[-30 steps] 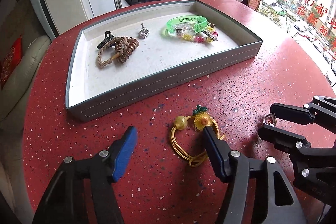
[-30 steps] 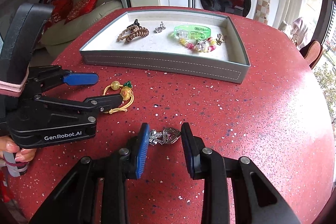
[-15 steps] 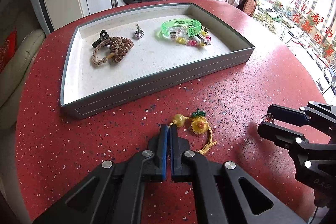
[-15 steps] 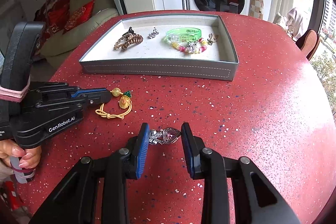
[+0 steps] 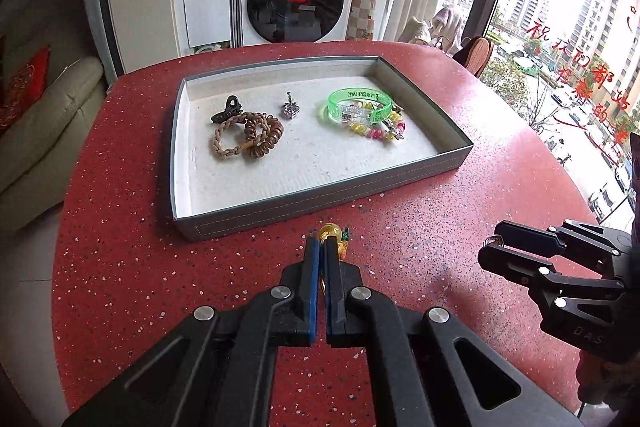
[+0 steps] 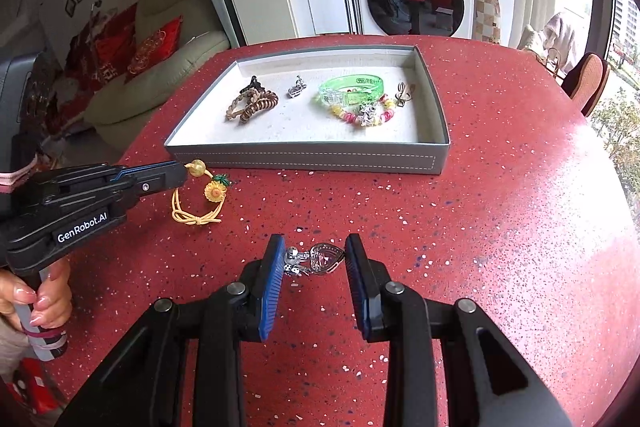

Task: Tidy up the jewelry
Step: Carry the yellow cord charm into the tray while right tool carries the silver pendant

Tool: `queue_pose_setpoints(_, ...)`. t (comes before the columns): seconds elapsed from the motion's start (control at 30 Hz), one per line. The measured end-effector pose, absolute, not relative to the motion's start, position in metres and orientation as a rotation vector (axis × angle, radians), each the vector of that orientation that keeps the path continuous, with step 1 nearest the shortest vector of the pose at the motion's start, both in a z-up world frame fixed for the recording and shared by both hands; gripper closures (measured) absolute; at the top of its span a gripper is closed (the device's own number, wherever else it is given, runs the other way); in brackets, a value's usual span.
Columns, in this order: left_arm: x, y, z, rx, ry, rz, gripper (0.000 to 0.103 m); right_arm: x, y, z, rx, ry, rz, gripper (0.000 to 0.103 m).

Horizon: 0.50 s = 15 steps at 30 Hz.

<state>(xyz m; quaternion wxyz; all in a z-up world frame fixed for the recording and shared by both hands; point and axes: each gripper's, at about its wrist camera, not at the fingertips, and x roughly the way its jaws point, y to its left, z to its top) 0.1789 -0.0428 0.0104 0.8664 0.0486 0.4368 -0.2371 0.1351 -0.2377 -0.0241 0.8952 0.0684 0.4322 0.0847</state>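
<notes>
Two grippers are over the red table [image 6: 500,227]: the left gripper [image 5: 322,247] is clenched on the yellow hair tie [image 6: 196,215] beside its bead, the loop dangling just in front of the grey tray [image 6: 312,161]. The right gripper [image 6: 314,263] grasps a silver heart charm [image 6: 322,261] between its pads. Bracelets [image 5: 360,111] and other hair ties [image 5: 248,135] lie inside the tray.
</notes>
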Motion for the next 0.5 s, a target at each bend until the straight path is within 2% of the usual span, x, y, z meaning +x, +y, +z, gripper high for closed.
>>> queue_pose_setpoints(0.5,0.191,-0.042,0.036,0.084,0.849,-0.482,0.083,0.154,-0.247,0.000,0.179,0.867,0.165,0.069)
